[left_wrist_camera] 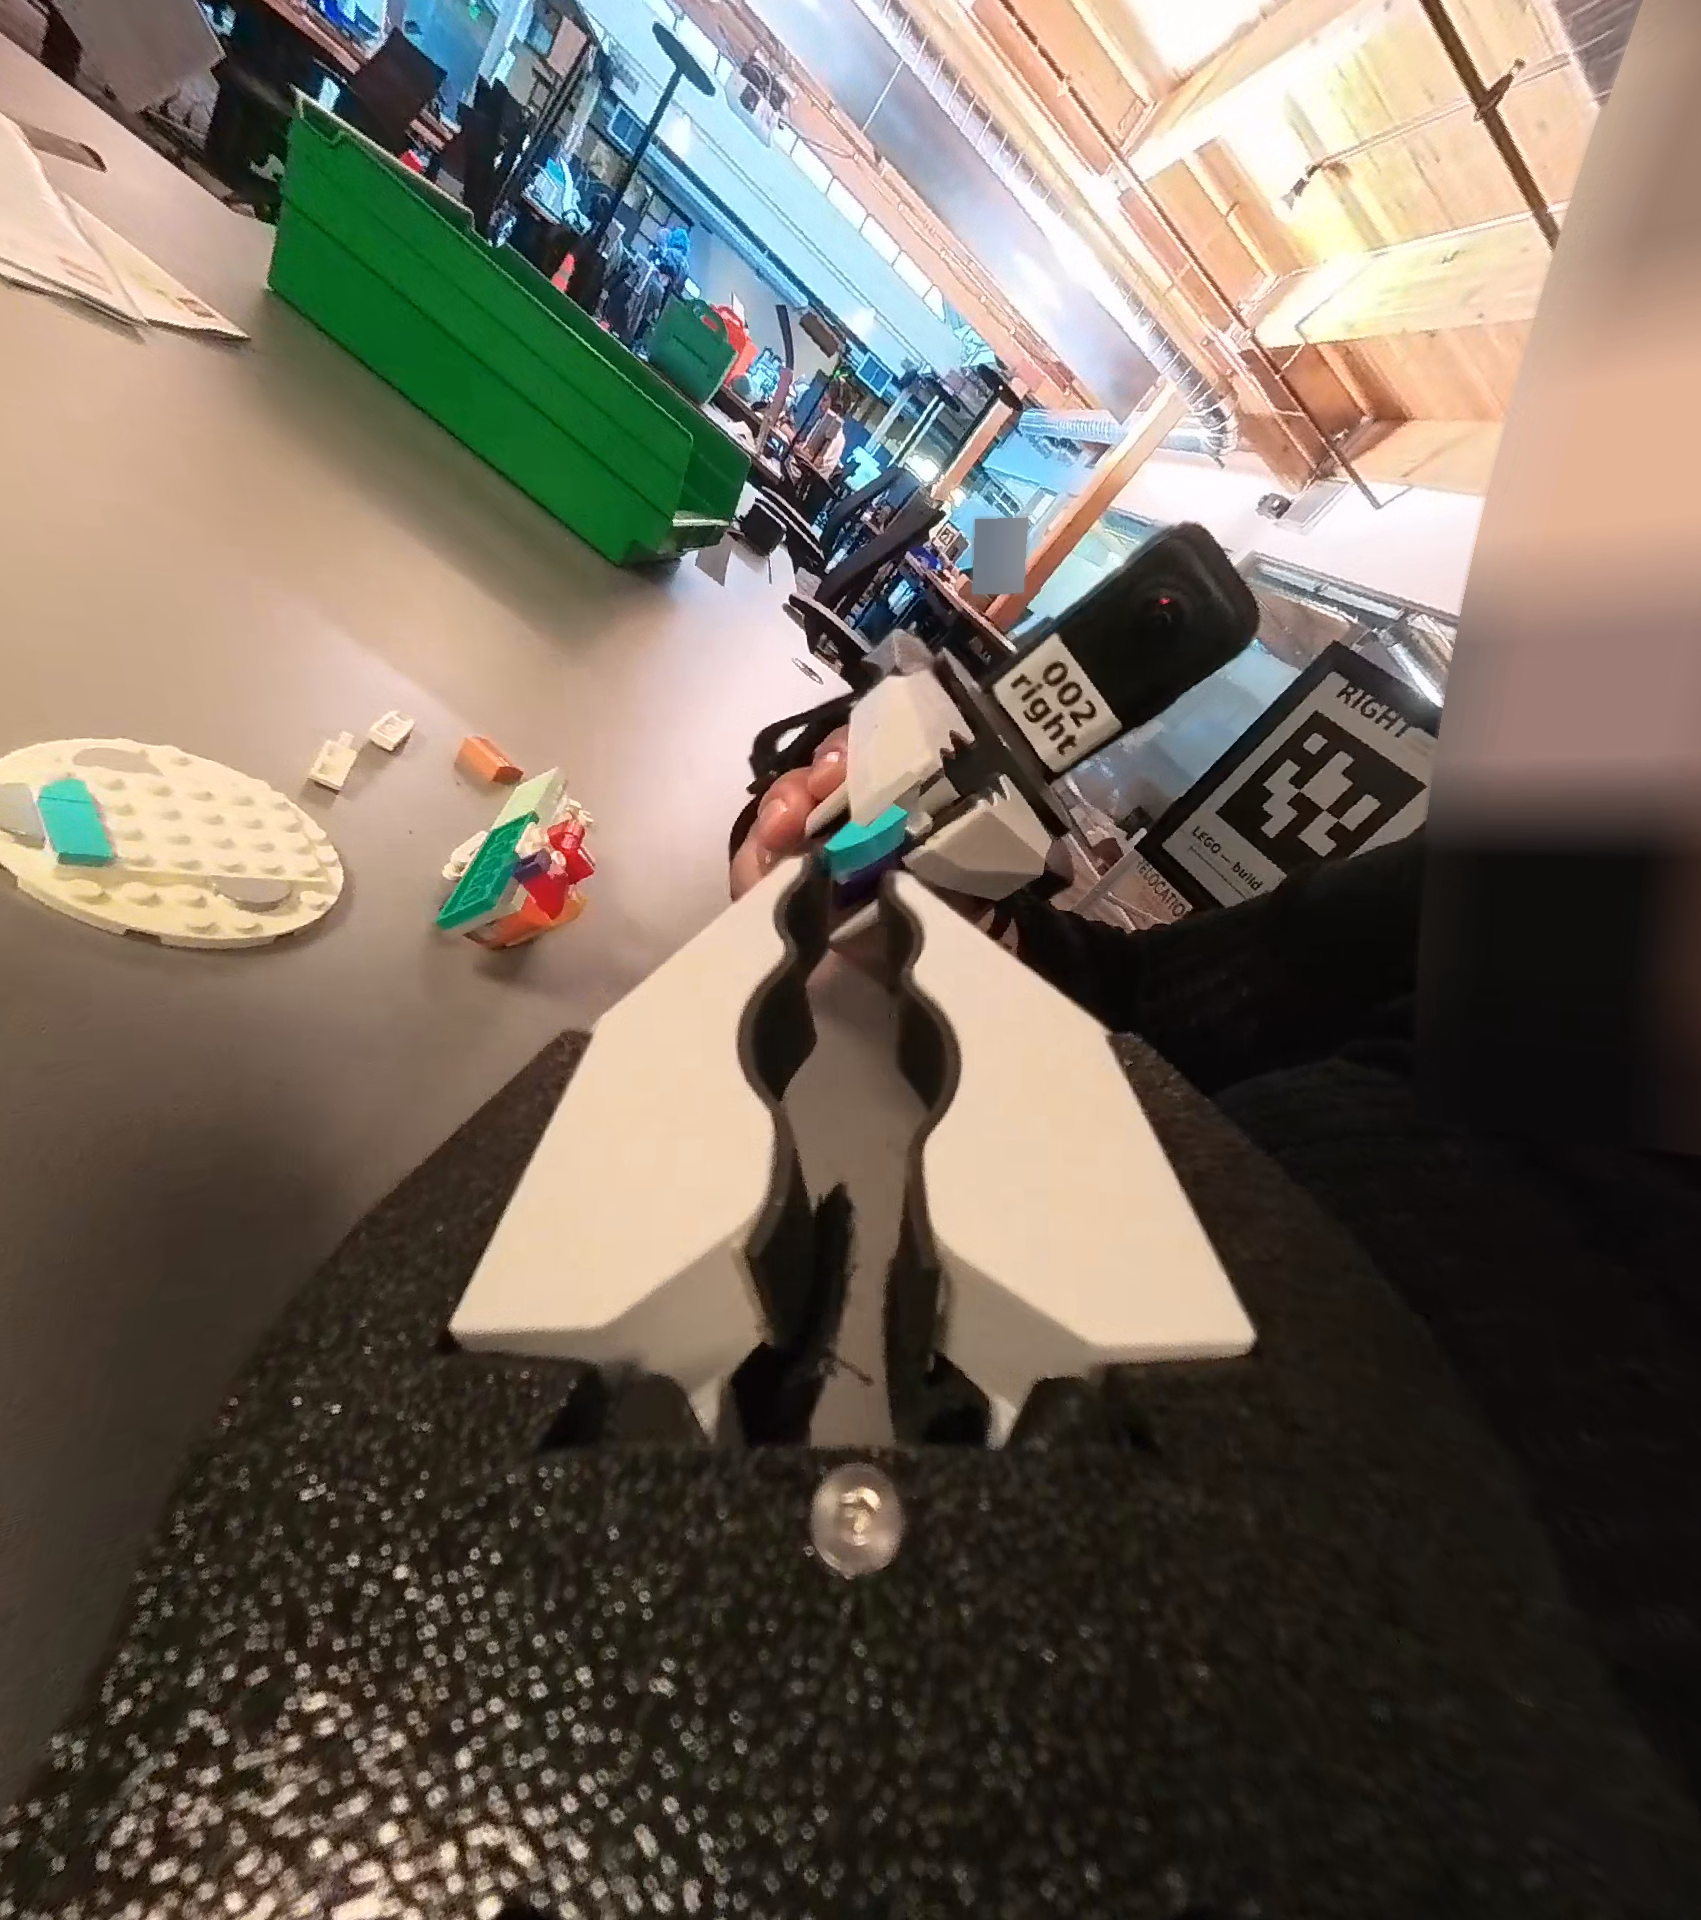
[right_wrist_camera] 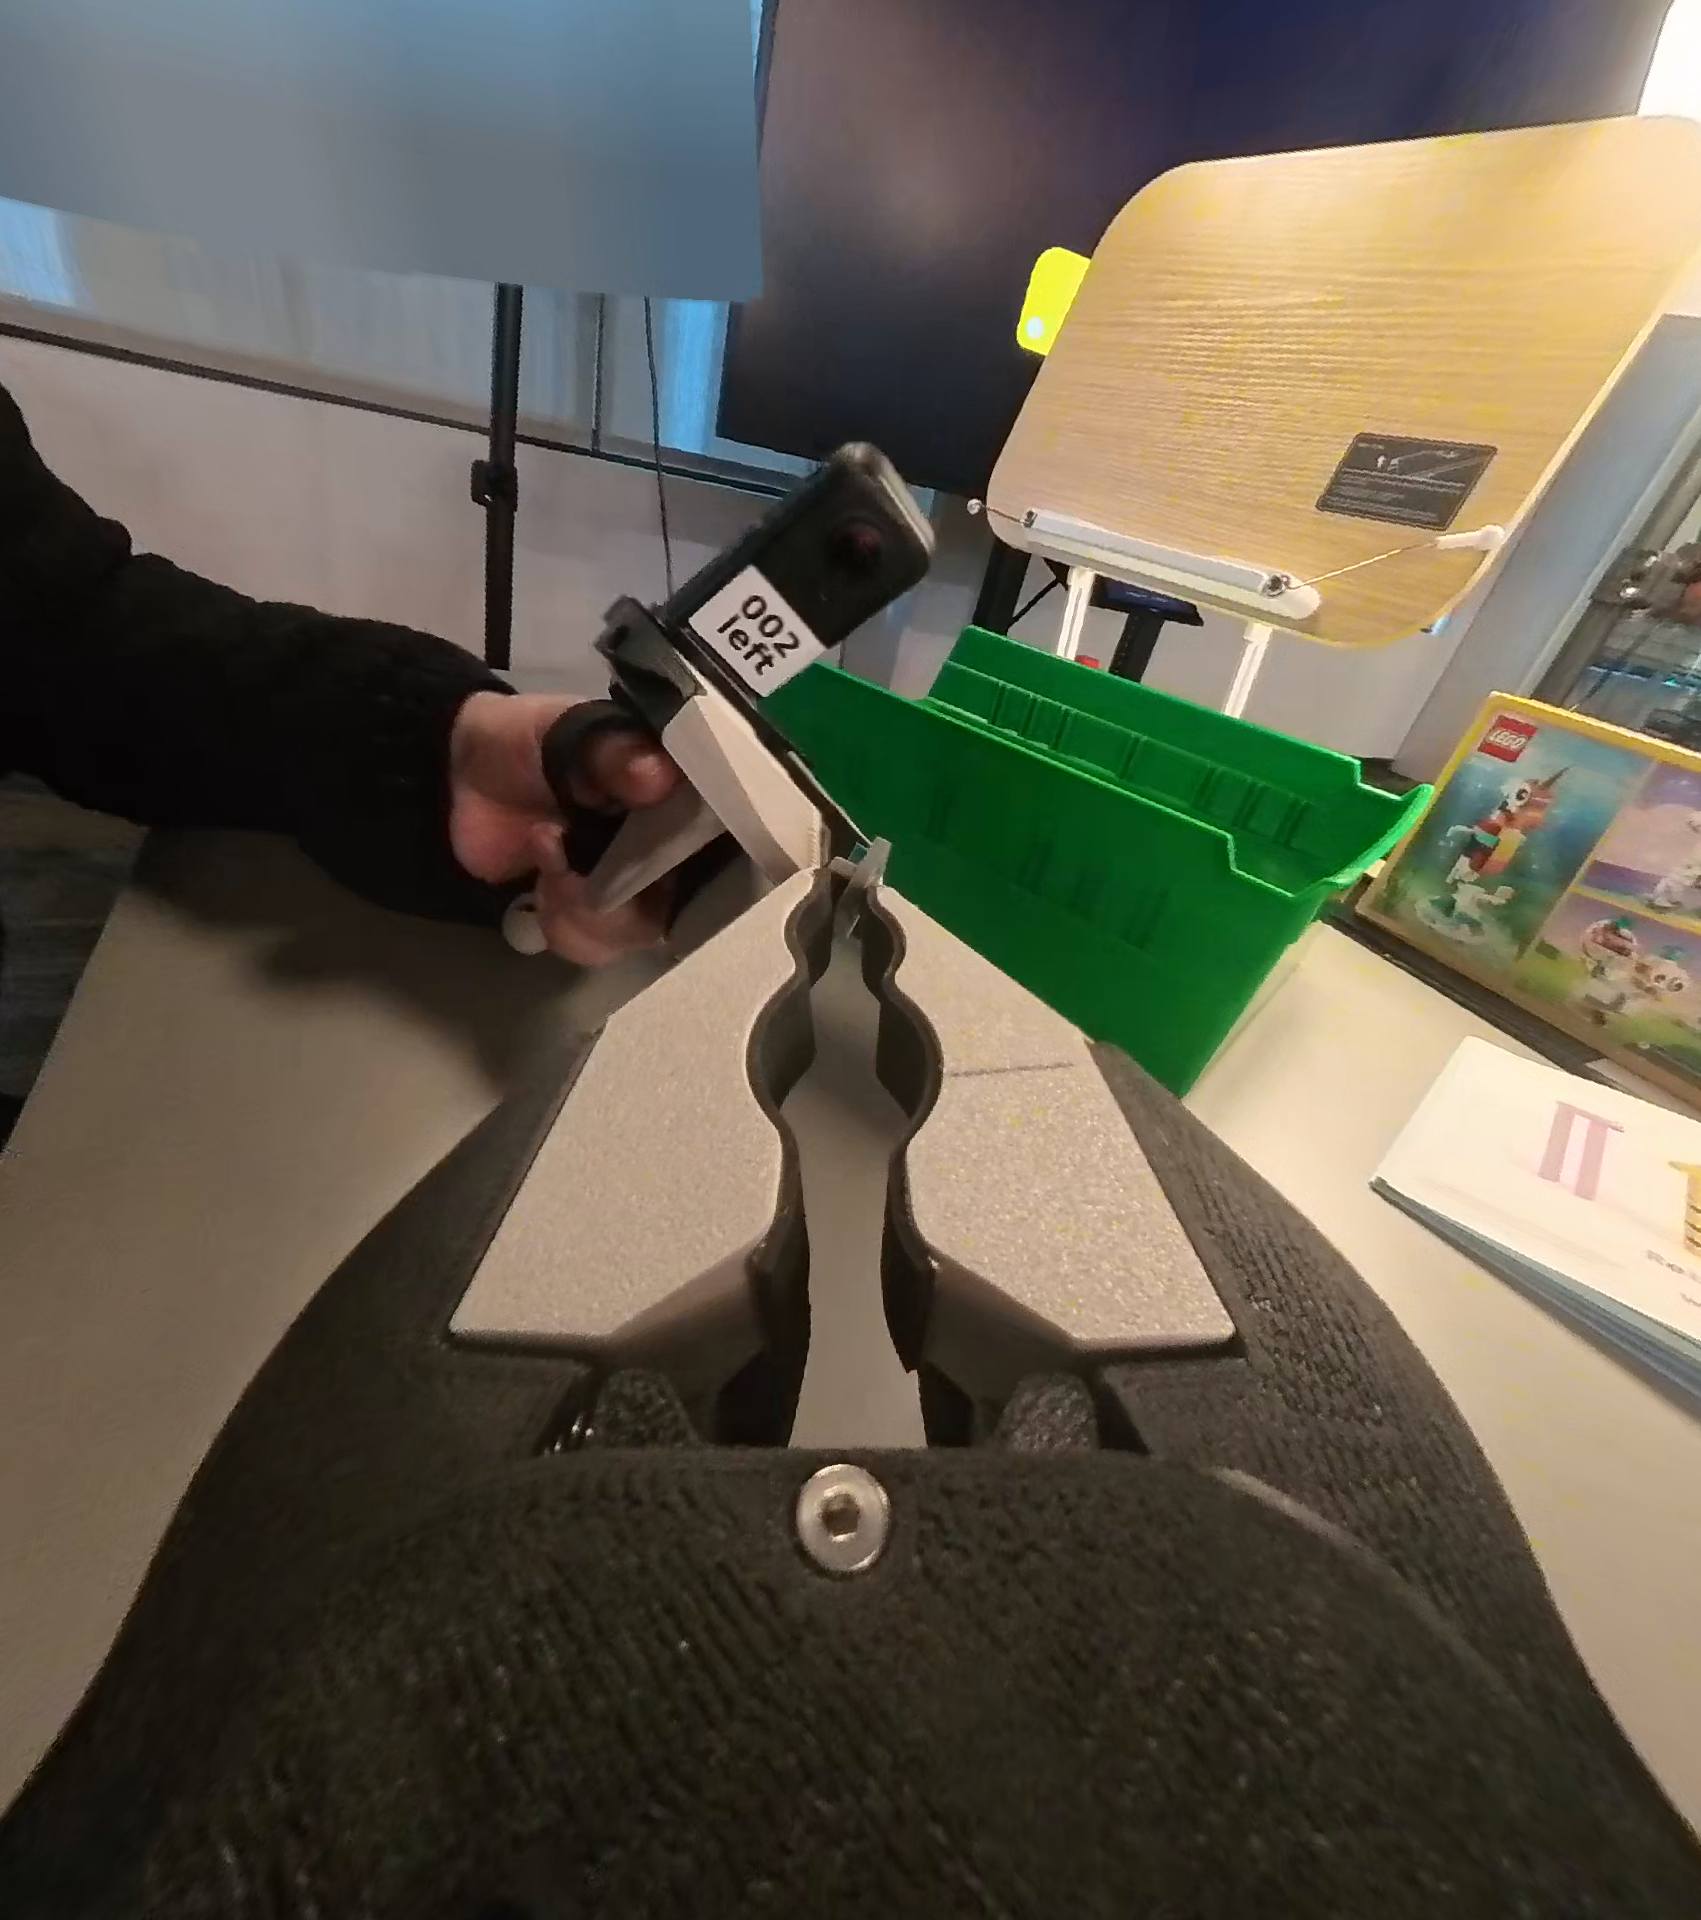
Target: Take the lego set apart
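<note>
Gripping one small teal-and-purple lego assembly in mid-air, left gripper and right gripper both clamp it above the grey table; one round white studded plate, two small white pieces.

Open-plan lab/workshop. Grey table with green bins, rows of cluttered benches behind, exposed wood ceiling and ductwork. Tripod, dark screen, fiducial marker board point to a recording rig.
</note>
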Action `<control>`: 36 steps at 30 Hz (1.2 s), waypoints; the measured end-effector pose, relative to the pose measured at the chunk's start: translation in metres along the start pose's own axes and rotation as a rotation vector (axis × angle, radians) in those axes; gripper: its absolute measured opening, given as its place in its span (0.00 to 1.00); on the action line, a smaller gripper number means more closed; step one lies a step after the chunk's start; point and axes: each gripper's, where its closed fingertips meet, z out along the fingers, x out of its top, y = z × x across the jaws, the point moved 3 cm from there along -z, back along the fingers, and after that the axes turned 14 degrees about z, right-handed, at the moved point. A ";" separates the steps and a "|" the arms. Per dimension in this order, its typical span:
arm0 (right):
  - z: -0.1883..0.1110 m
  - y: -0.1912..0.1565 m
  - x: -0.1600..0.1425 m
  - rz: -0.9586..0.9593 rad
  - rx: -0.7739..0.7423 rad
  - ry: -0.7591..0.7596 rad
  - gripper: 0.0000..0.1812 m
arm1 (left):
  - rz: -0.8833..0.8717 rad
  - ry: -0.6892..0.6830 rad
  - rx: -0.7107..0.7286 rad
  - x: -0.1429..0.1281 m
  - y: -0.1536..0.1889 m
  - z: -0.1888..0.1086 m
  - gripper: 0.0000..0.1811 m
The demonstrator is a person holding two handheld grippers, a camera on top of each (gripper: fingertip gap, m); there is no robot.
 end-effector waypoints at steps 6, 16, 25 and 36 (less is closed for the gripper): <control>0.000 0.004 -0.001 -0.036 -0.049 -0.011 0.02 | 0.043 -0.014 -0.010 -0.001 0.000 -0.002 0.01; 0.003 0.007 -0.015 -0.015 -0.048 -0.110 0.02 | 0.341 -0.149 0.118 -0.014 -0.011 -0.003 0.02; 0.007 0.021 -0.034 0.132 -0.124 -0.250 0.03 | 0.836 -0.414 0.317 -0.029 -0.023 -0.005 0.00; -0.001 0.039 -0.045 0.204 -0.208 -0.341 0.02 | 0.766 -0.565 0.422 -0.046 -0.046 -0.010 0.00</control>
